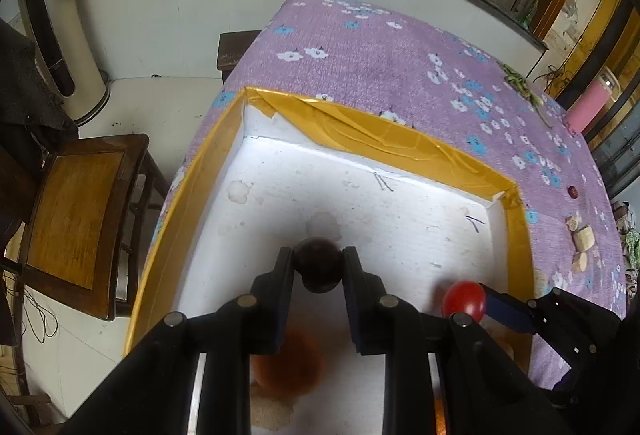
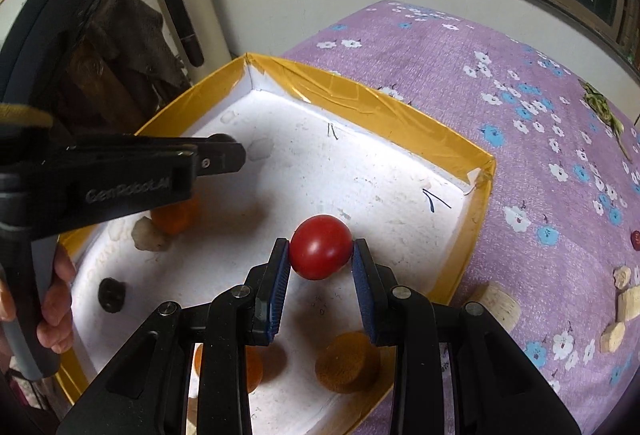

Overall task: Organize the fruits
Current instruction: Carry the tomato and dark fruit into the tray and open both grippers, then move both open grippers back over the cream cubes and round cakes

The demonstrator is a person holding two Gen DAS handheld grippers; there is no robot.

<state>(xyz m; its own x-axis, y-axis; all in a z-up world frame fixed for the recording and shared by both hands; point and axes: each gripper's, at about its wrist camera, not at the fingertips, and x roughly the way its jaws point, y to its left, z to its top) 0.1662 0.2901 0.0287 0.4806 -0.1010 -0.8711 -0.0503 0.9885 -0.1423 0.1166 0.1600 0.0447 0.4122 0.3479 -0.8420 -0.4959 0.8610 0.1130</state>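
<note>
A white foam box with a yellow-taped rim (image 1: 360, 127) sits on a purple flowered tablecloth (image 1: 400, 63). My left gripper (image 1: 318, 255) hangs over the middle of the box, shut on a dark round fruit (image 1: 319, 269). In the right wrist view my right gripper (image 2: 321, 251) is shut on a red tomato (image 2: 318, 245) above the box's right part. The same tomato (image 1: 464, 299) shows at the lower right of the left wrist view. The left gripper (image 2: 230, 155) reaches in from the left there, held by a person's hand (image 2: 56, 299).
Inside the box lie an orange fruit (image 2: 176, 219), a pale lump (image 2: 148, 235), a small dark piece (image 2: 112, 295), a brown disc (image 2: 348, 363) and another orange fruit (image 2: 250, 367). Wooden chunks (image 2: 628, 299) and a small red fruit (image 2: 636, 239) lie on the cloth. A wooden chair (image 1: 76, 219) stands left.
</note>
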